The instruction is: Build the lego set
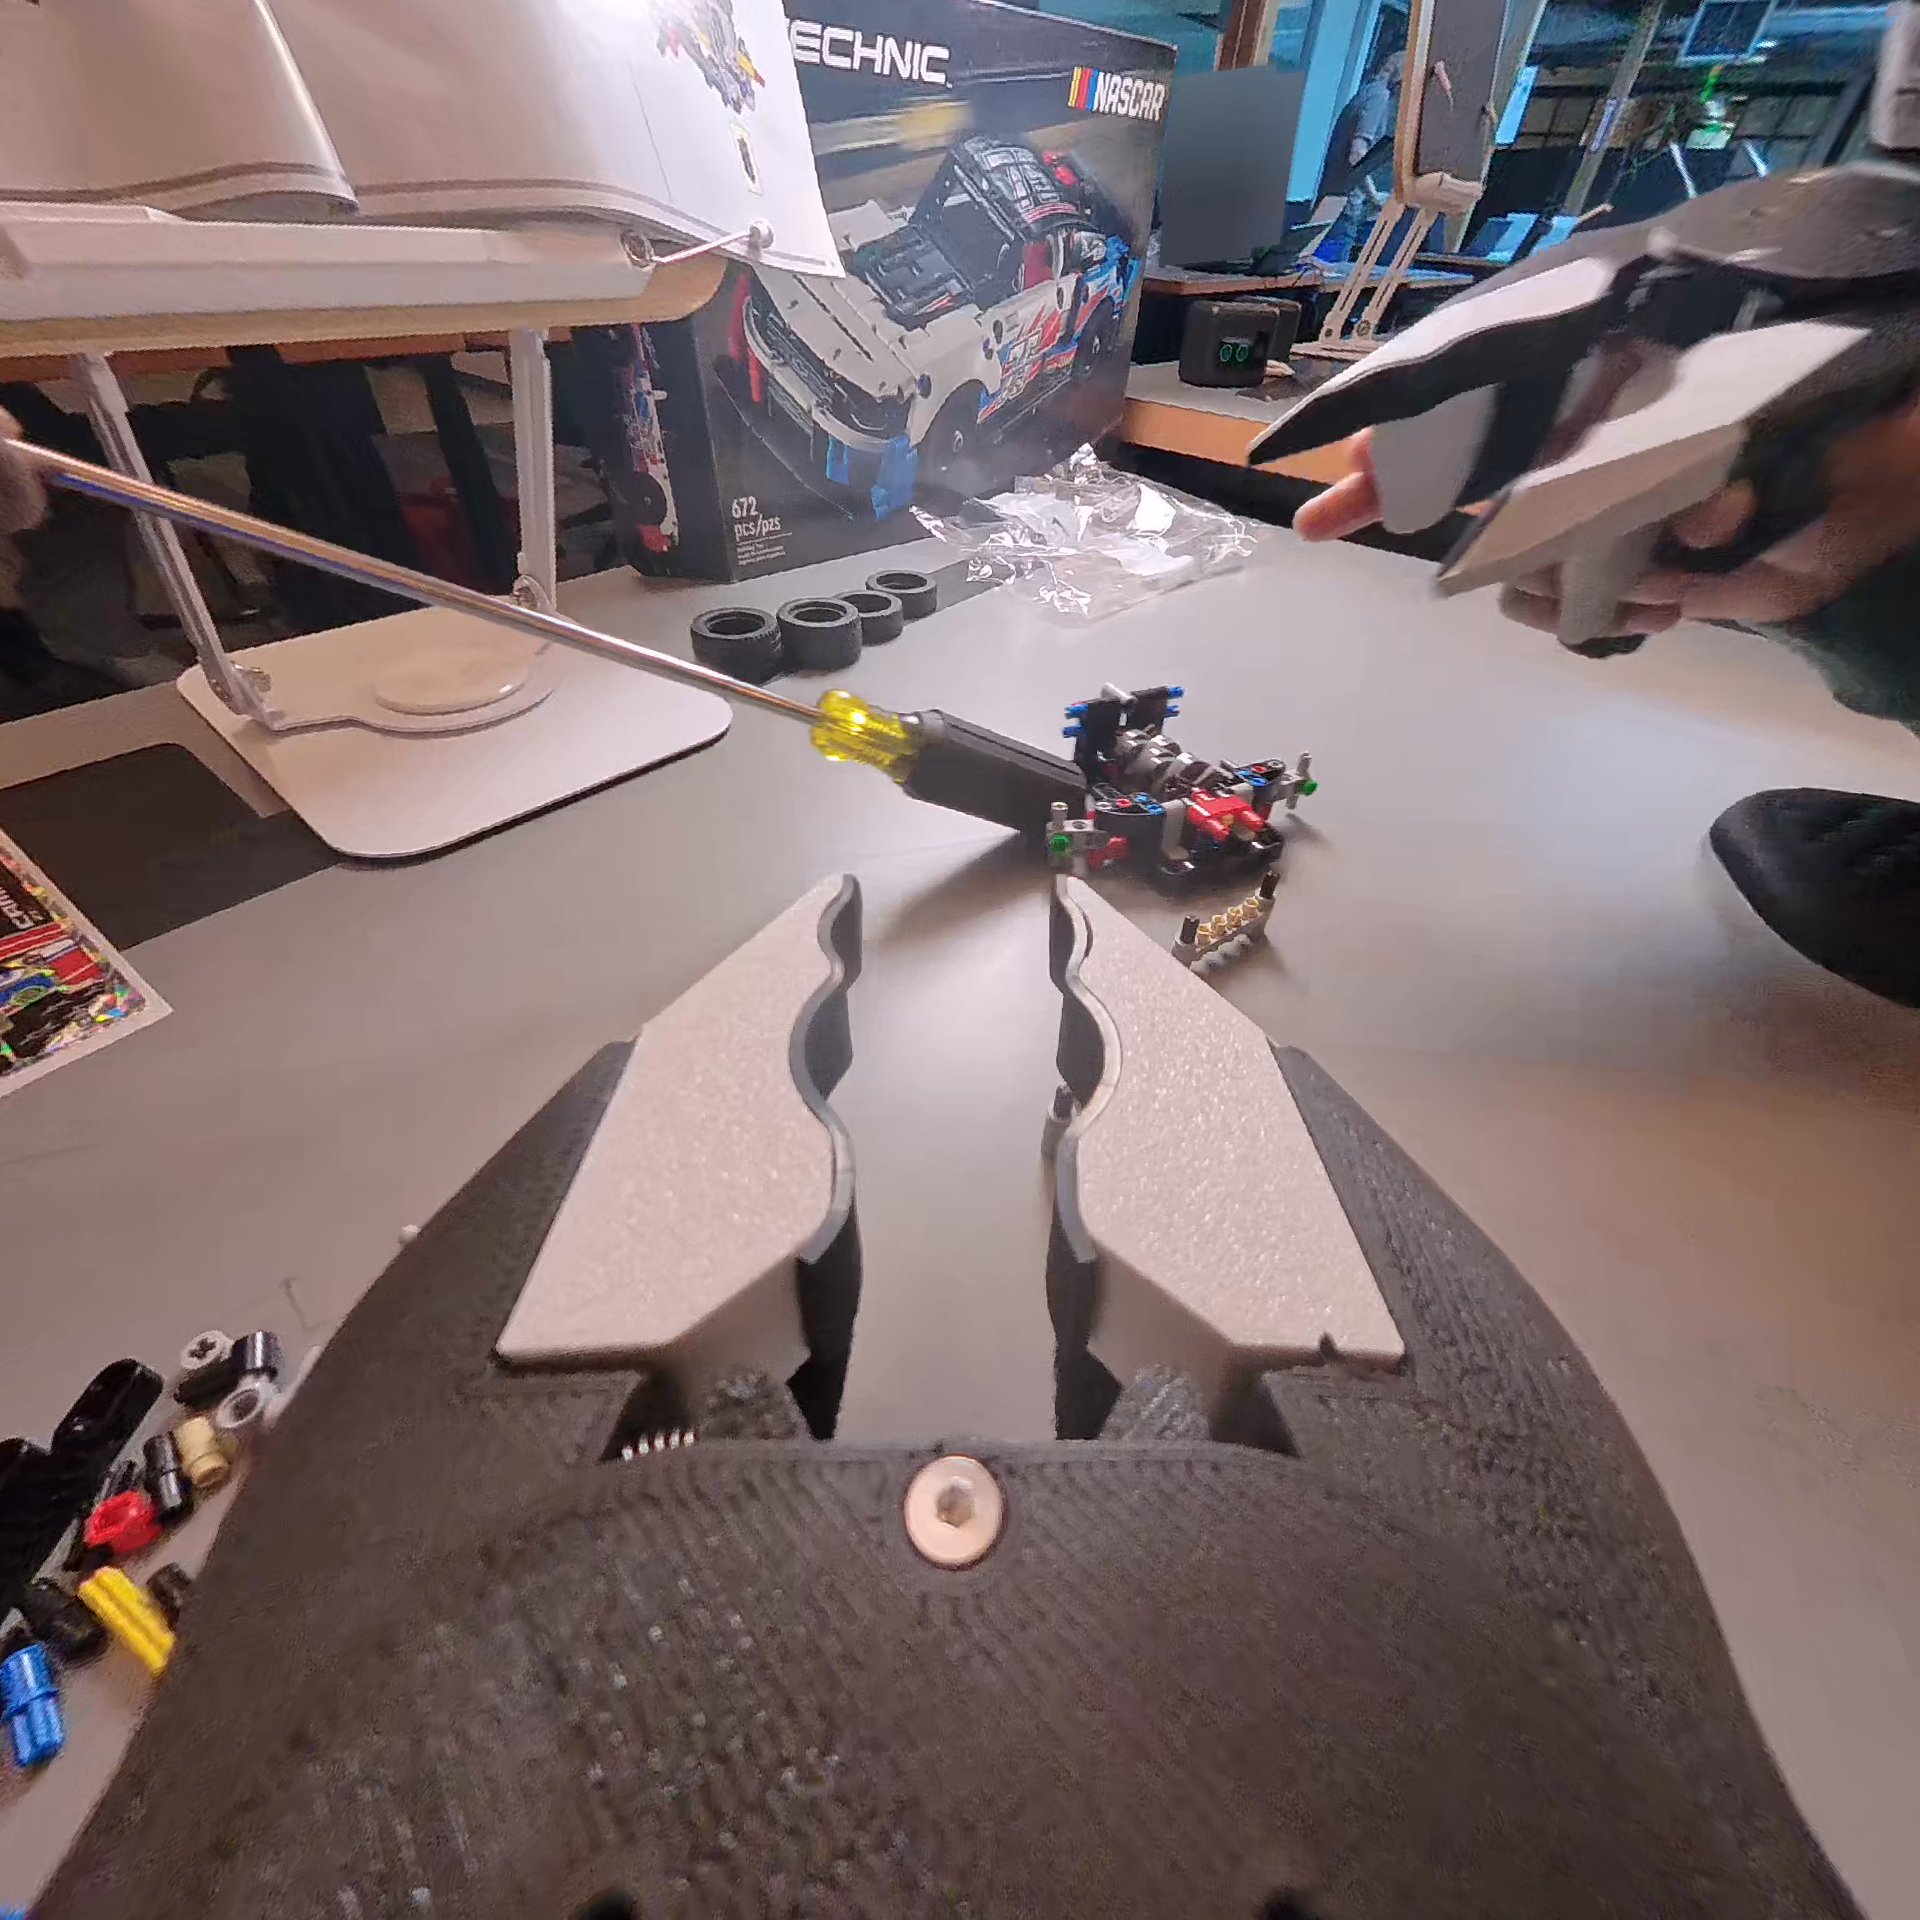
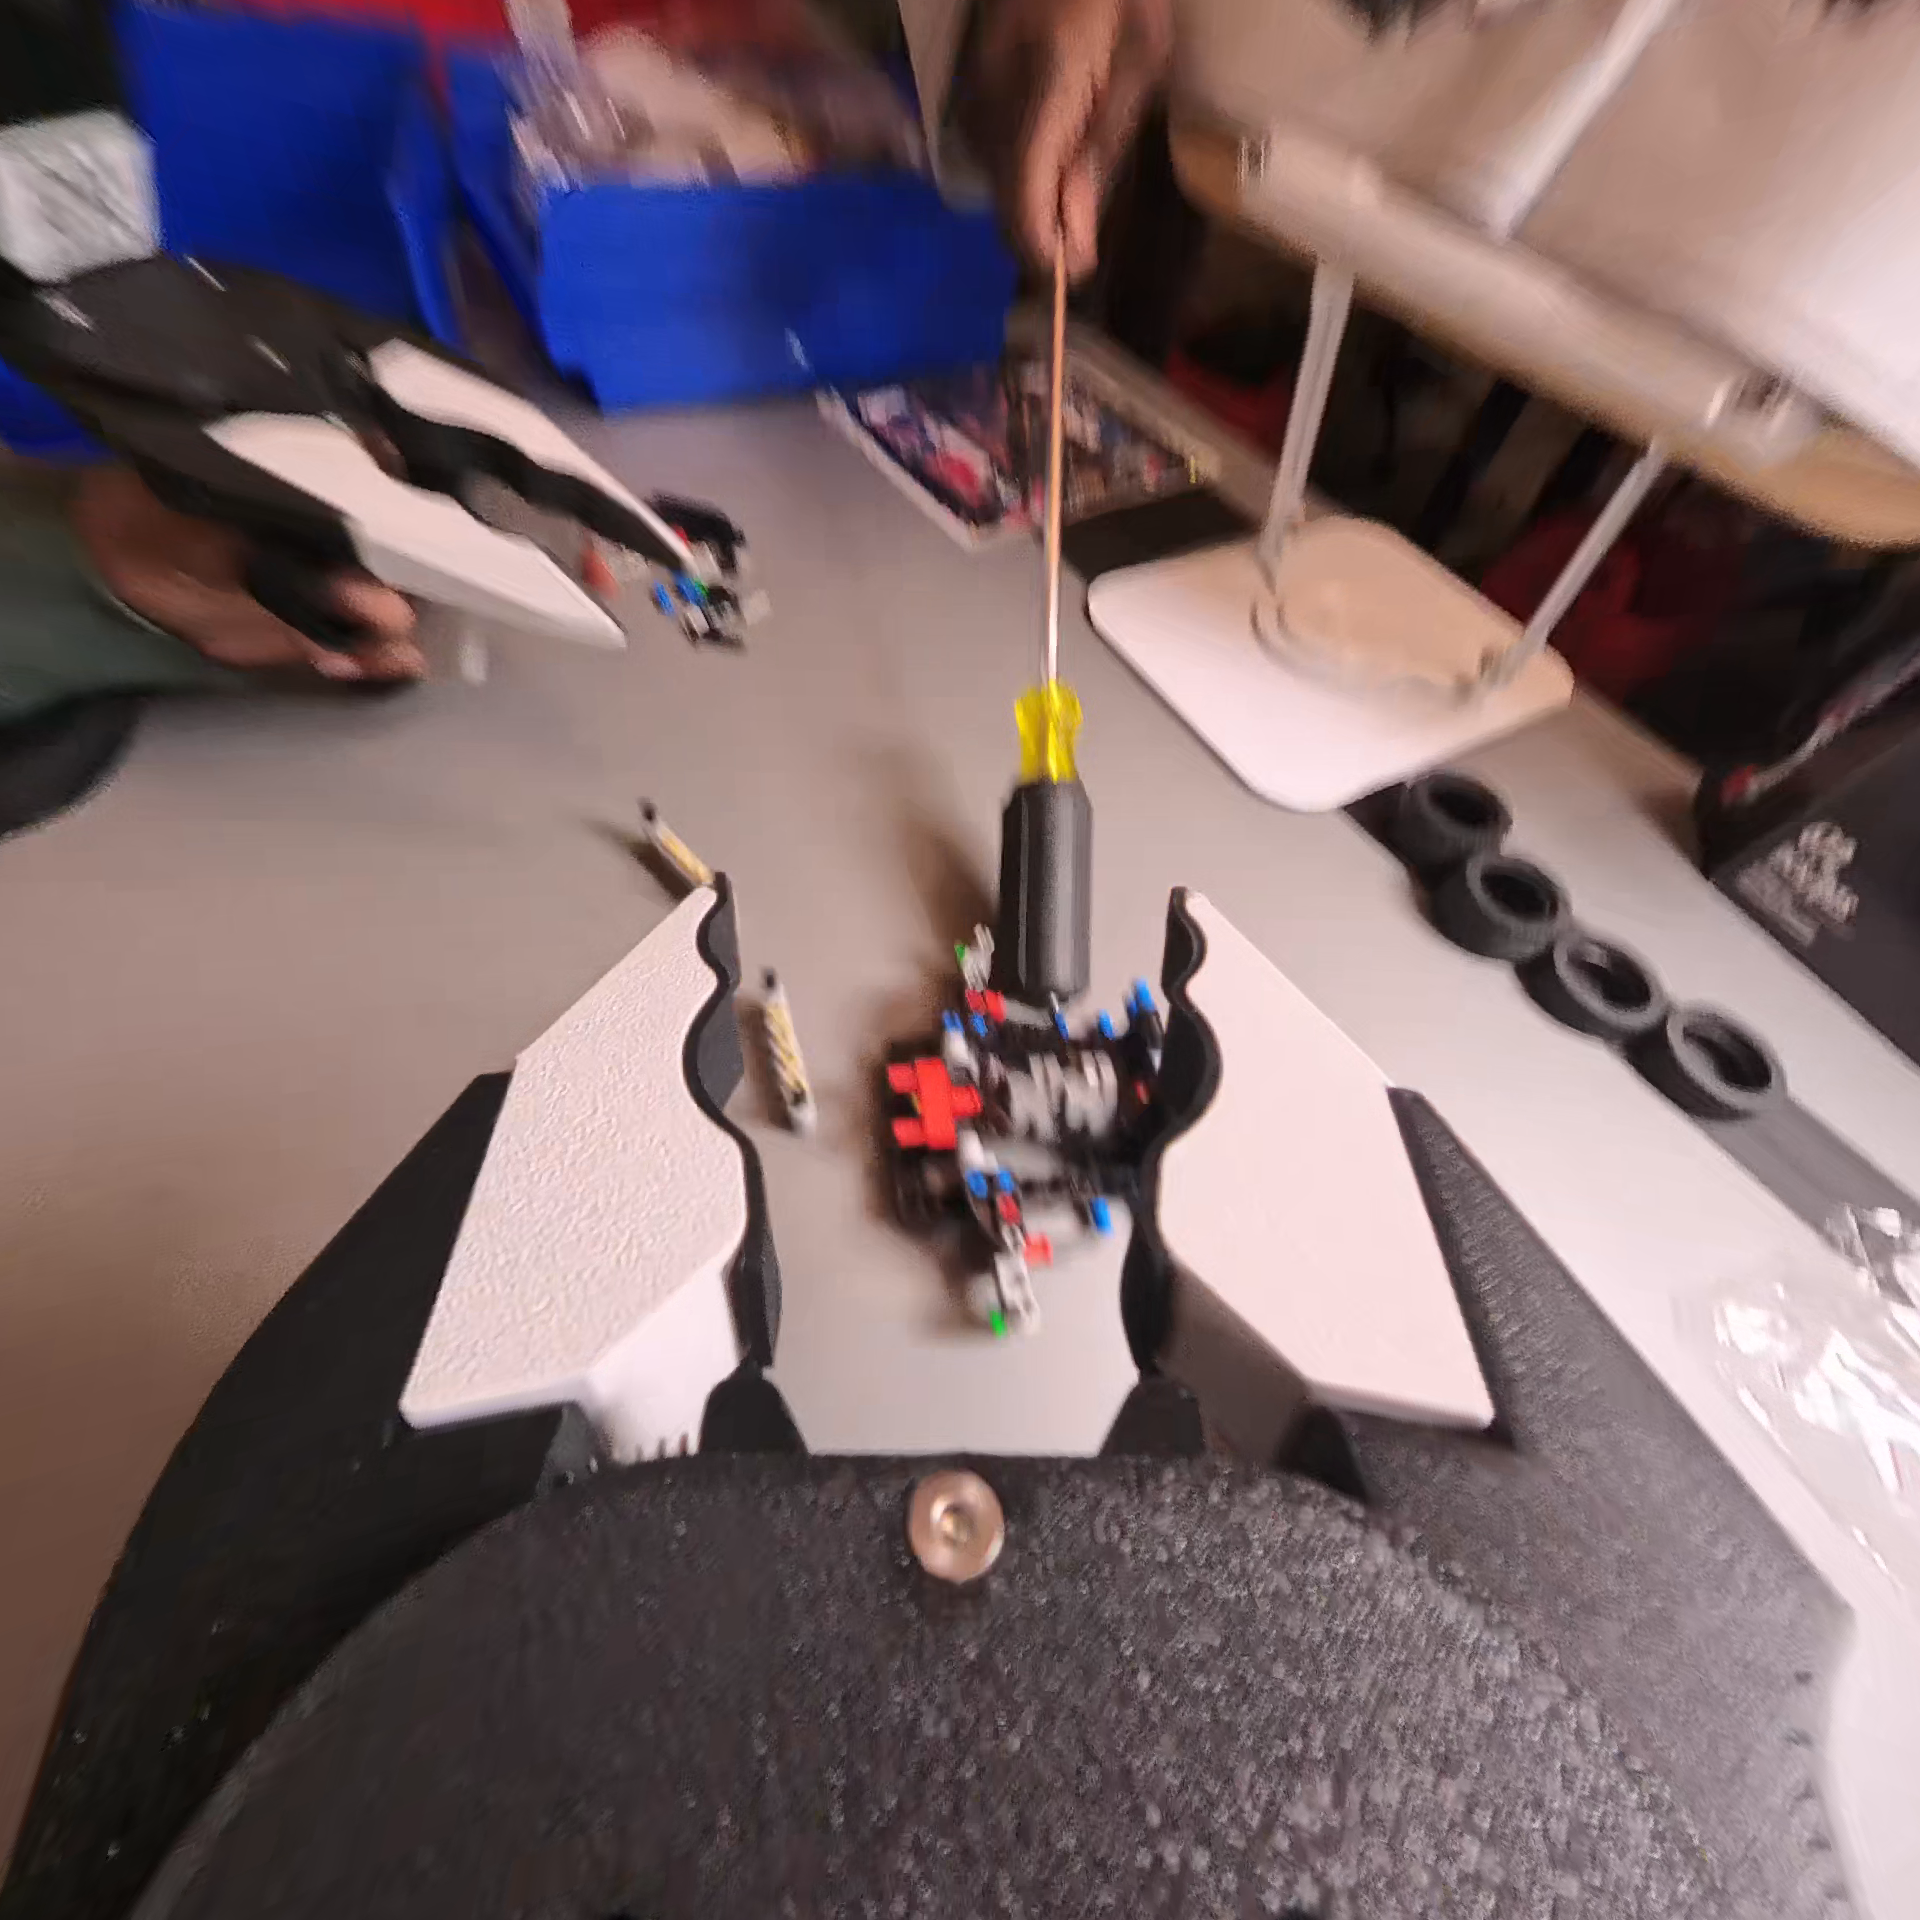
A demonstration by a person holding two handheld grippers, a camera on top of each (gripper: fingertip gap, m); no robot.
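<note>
Lego chassis sub-assembly [image 1: 1179, 795] lies on the grey tabletop [image 1: 1455, 1143], mid-scene, its long axis running left to right in the left wrist view, the red block toward the near-right. A screwdriver [image 1: 935, 753] held by its shaft, by another person's hand [image 2: 1060, 135], touches its left end, handle first. Both the left hand-held gripper [image 1: 956, 904] and right hand-held gripper [image 2: 951, 914] have jaws apart and empty. Probably between steps; next calls for fetching a piece from the loose parts [image 1: 114, 1507], though blur obscures detail.

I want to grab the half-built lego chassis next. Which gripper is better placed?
Likely the right gripper: open, with the lego chassis lying between its fingers. The left gripper, also open, sits farther back, beside the loose parts.
</note>
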